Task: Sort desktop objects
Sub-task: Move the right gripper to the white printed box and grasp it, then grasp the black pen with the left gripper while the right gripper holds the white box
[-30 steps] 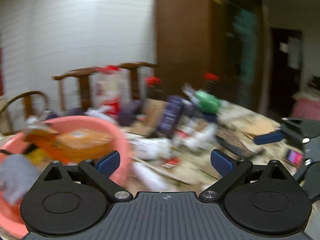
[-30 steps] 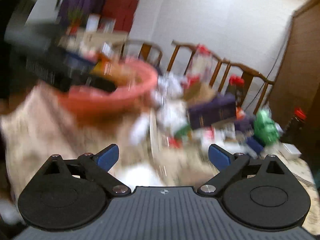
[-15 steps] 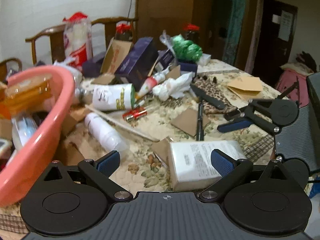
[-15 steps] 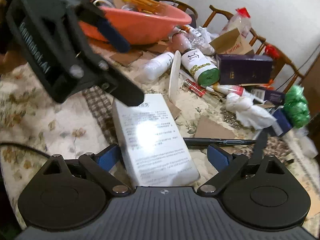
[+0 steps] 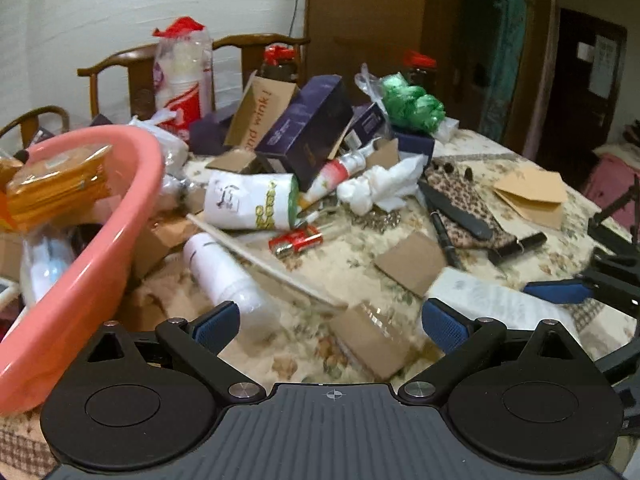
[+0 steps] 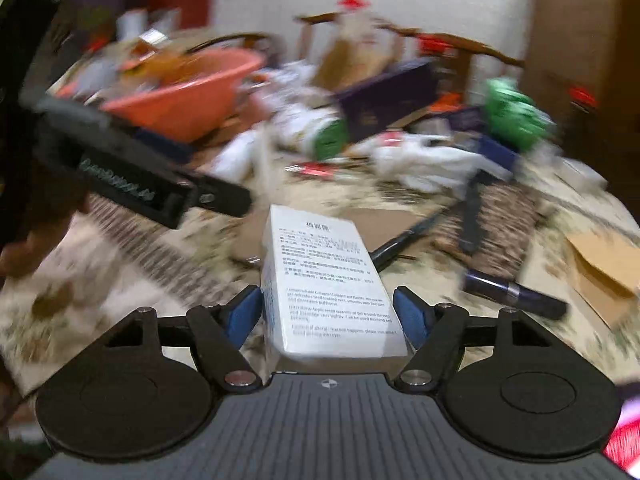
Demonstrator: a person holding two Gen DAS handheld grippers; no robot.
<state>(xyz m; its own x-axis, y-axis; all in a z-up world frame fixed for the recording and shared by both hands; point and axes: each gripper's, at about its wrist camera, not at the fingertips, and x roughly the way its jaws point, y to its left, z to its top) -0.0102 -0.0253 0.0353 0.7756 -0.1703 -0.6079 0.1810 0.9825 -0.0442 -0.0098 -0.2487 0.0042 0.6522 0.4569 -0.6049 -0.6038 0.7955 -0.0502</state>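
A white printed box [image 6: 320, 280] lies on the floral tablecloth, straight ahead between the blue pads of my right gripper [image 6: 328, 312]. Its jaws are closing, and the pads stand close beside the box's two long sides; I see no firm press. In the left wrist view the same box [image 5: 492, 300] lies at the right, with one of the right gripper's fingers [image 5: 556, 292] beside it. My left gripper [image 5: 330, 320] is open over the cloth with only a flat cardboard scrap [image 5: 368, 340] below it. A white bottle [image 5: 224, 276] lies by its left finger.
A pink basin [image 5: 132, 216] full of packets stands at the left. Behind lies a pile: a green-and-white roll [image 5: 248, 204], a purple carton [image 5: 308, 132], red batteries [image 5: 296, 240], crumpled tissue [image 5: 376, 188]. A pen [image 5: 444, 236], a leopard pouch [image 5: 460, 196] and brown envelopes [image 5: 532, 196] lie right. Chairs line the far edge.
Both grippers came down toward the table. The right gripper squared up on the white box and its jaws narrowed around it. The left gripper shifted left, leaving the box off to its right.
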